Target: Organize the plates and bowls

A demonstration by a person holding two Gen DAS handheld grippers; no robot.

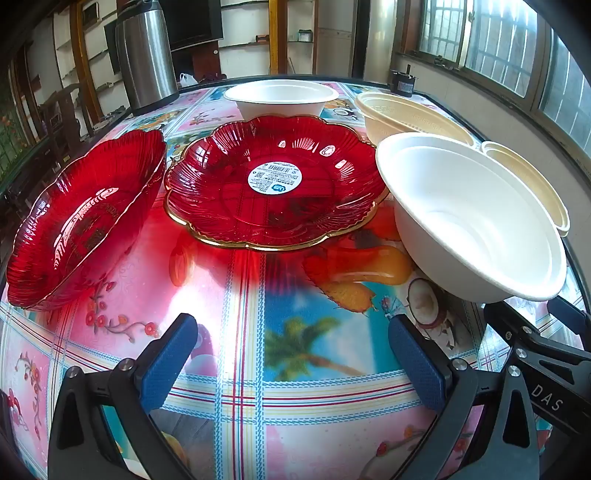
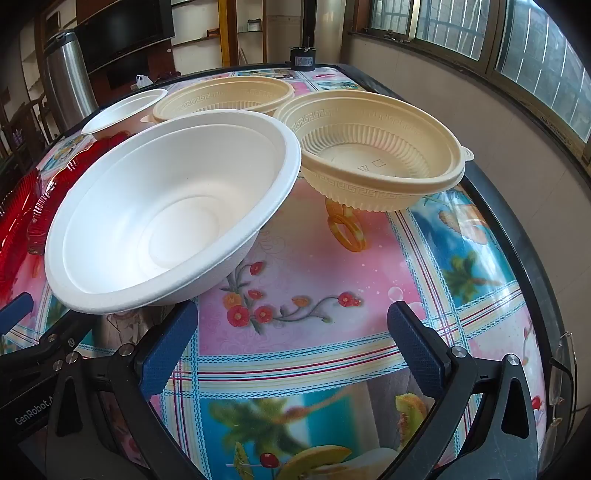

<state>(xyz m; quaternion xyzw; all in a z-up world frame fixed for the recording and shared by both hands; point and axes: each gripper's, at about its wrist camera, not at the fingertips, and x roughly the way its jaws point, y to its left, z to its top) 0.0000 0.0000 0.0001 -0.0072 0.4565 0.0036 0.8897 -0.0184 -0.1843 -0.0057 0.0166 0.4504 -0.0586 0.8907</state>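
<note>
Plates [image 1: 275, 181] and bowls [image 2: 173, 210] were judged light, thin-walled and slick, best pinched at a rim, while both tongs [image 1: 291, 362] [image 2: 291, 354] were held open and empty

Tablecloth [image 1: 243, 295] under my view: glossy, plaid lines, fruit, palm and flower prints. Steel thermos [image 1: 146, 55] upright at table's far left corner. Small black round object [image 1: 402, 82] at far edge near window side. Dark TV screen [image 1: 192, 22] on wall behind thermos. White plastic bag [image 1: 188, 79] beyond table. Barred windows [image 1: 498, 44] along my right. Eyeglasses [image 2: 561, 373] at table's right edge.
</note>
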